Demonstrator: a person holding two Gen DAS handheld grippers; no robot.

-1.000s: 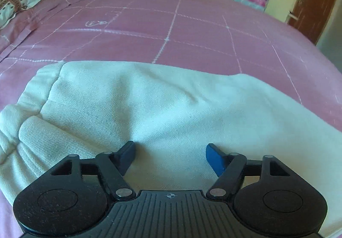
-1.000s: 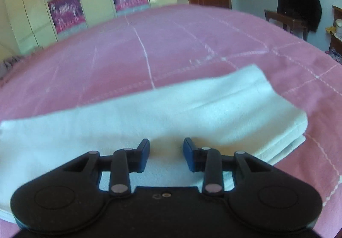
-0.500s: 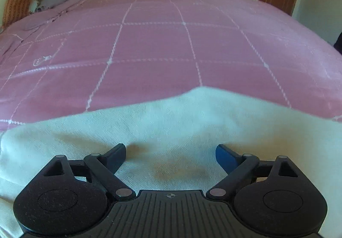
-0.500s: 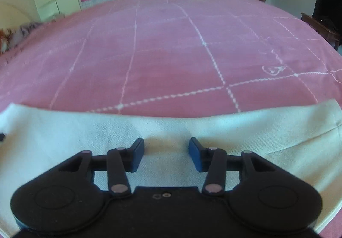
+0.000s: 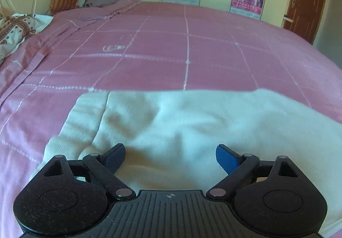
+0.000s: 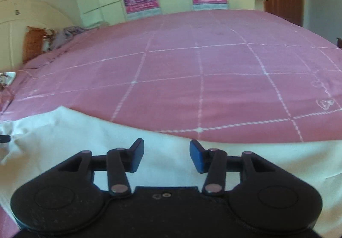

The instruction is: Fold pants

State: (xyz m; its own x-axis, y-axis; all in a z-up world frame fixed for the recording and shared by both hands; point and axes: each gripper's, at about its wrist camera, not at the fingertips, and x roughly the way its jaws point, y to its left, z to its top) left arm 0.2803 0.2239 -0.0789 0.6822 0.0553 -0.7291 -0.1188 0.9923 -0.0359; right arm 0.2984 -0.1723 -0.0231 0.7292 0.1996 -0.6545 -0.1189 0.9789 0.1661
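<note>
Left wrist view: the left gripper (image 5: 170, 155) hangs over the cream pants (image 5: 192, 122), its blue-tipped jaws spread wide with nothing between them. The pants lie flat on the pink bedspread (image 5: 188, 50), the ribbed waistband (image 5: 85, 116) at the left of the frame and the fabric running off to the right. The cloth ahead of the jaws shows soft ridges; a likely fault is that closing here would catch only the top layer, so the layers would separate when lifted. Right wrist view: the right gripper (image 6: 166, 155) is likewise parted and empty, poised above a smoother stretch of the pants (image 6: 85, 137) whose far edge crosses the bedspread (image 6: 203, 67). A dark object (image 6: 4, 138) at the left edge meets the fabric there; what it is cannot be told. Should the two tools grasp at unequal depth or lift unevenly, the fold line would probably skew, and the loose knit could slip from a shallow pinch.
</note>
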